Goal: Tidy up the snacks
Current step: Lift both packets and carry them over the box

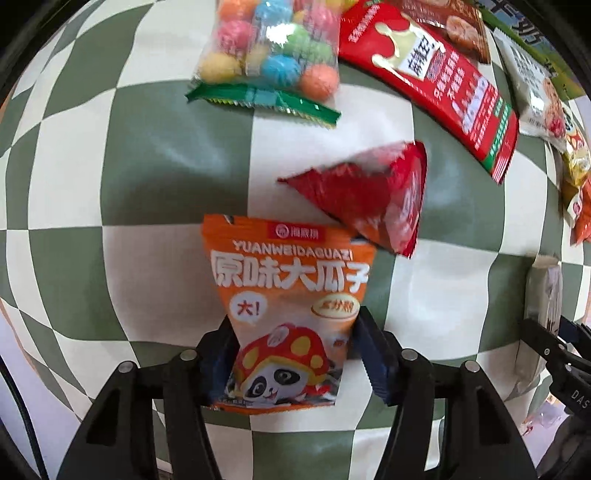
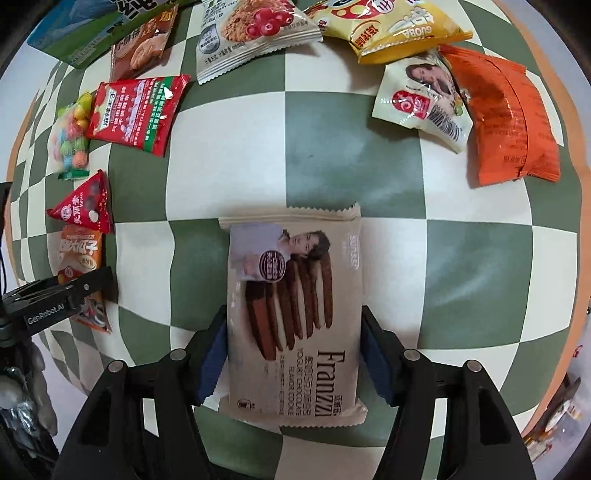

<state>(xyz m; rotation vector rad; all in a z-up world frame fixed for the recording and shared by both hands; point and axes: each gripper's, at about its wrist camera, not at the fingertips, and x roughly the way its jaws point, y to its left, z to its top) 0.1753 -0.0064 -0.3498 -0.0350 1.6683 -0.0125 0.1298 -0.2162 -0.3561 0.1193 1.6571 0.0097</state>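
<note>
My left gripper [image 1: 293,354] is shut on an orange sunflower-seed packet [image 1: 288,295] with a panda picture, held just above the checkered cloth. A red triangular packet [image 1: 369,199] lies right beyond it. My right gripper [image 2: 291,350] is shut on a beige Franzzi cookie packet [image 2: 295,314] over the cloth. In the right wrist view the left gripper [image 2: 70,295] and its orange packet [image 2: 79,254] show at the left edge, next to the red triangle [image 2: 85,206]. The right gripper [image 1: 557,354] shows at the right edge of the left wrist view.
Snacks ring the green-and-cream checkered cloth [image 2: 351,155]: a bag of coloured balls [image 1: 273,51], a long red packet [image 1: 436,81], a white cranberry packet [image 2: 251,33], a yellow bag [image 2: 391,26], a cream packet [image 2: 424,99], an orange bag [image 2: 513,122], a green box [image 2: 81,33].
</note>
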